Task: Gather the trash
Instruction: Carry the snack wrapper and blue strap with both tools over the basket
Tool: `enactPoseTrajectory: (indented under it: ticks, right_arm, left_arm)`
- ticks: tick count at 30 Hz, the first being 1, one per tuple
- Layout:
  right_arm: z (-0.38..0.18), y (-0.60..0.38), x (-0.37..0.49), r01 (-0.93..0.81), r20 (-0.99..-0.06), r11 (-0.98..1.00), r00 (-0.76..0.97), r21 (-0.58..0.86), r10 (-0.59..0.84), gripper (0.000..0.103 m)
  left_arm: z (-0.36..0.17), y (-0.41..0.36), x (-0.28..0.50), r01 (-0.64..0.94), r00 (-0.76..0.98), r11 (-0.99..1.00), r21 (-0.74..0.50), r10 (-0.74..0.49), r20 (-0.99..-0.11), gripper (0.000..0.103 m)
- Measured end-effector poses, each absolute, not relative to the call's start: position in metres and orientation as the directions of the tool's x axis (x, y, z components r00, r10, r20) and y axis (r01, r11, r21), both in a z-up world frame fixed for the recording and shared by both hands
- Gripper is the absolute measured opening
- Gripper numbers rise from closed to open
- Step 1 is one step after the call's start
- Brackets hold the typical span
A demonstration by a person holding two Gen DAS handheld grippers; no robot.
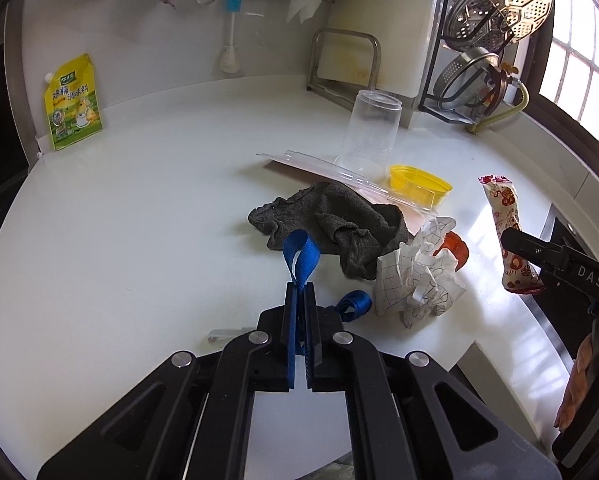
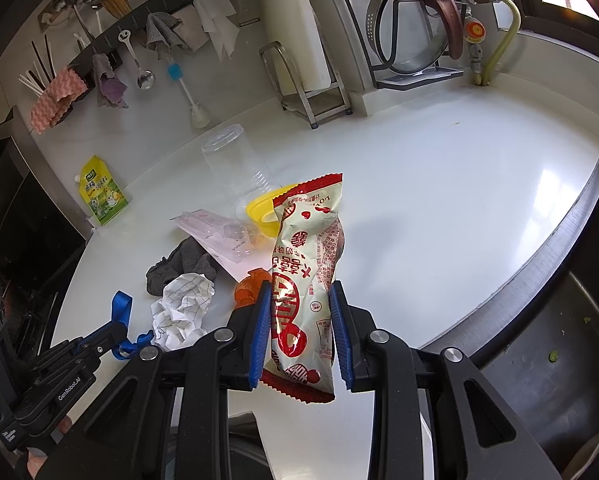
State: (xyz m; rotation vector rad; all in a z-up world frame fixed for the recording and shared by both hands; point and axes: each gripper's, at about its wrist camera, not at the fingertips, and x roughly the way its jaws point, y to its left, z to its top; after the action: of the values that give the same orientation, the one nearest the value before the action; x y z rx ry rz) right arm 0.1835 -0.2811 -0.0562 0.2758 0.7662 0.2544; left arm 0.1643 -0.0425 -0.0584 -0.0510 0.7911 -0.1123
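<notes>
My right gripper [image 2: 299,312] is shut on a red and white snack wrapper [image 2: 307,276] and holds it upright above the white counter; the wrapper also shows in the left wrist view [image 1: 507,232]. My left gripper [image 1: 301,292] is shut on a blue strap loop [image 1: 299,260]; it shows in the right wrist view [image 2: 117,334] at lower left. Crumpled checked paper [image 1: 419,272] lies beside a grey rag [image 1: 331,224], an orange plastic piece [image 1: 455,248], a yellow tub [image 1: 419,188], a flat clear package [image 1: 339,176] and an upturned clear cup [image 1: 371,132].
A yellow seasoning pouch [image 1: 73,104] leans on the back wall. A cutting board rack [image 1: 347,64] and a lid rack [image 1: 487,40] stand at the back right. A steel sink [image 2: 539,360] lies right of the counter. Cloths and utensils [image 2: 139,64] hang on the wall.
</notes>
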Motion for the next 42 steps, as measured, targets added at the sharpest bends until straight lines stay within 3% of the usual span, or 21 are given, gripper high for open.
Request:
enactPoseTrajectory:
  ticks: [17, 30, 42]
  right_arm:
    - [-0.046, -0.269, 0.091, -0.122, -0.617, 0.961, 0.745, 0.246, 0.253, 0.028]
    - [-0.080, -0.247, -0.030, -0.067, -0.642, 0.947, 0.720, 0.314, 0.263, 0.028]
    - [-0.091, -0.229, -0.072, -0.091, -0.660, 0.948, 0.697, 0.305, 0.280, 0.028]
  left_arm:
    - [-0.024, -0.051, 0.086, 0.172, 0.770, 0.984, -0.050, -0.166, -0.616, 0.004]
    - [-0.046, -0.054, 0.017, 0.236, 0.731, 0.971, -0.044, -0.207, -0.650, 0.004]
    - [-0.069, -0.048, -0.019, 0.260, 0.694, 0.964, -0.048, -0.221, -0.685, 0.004]
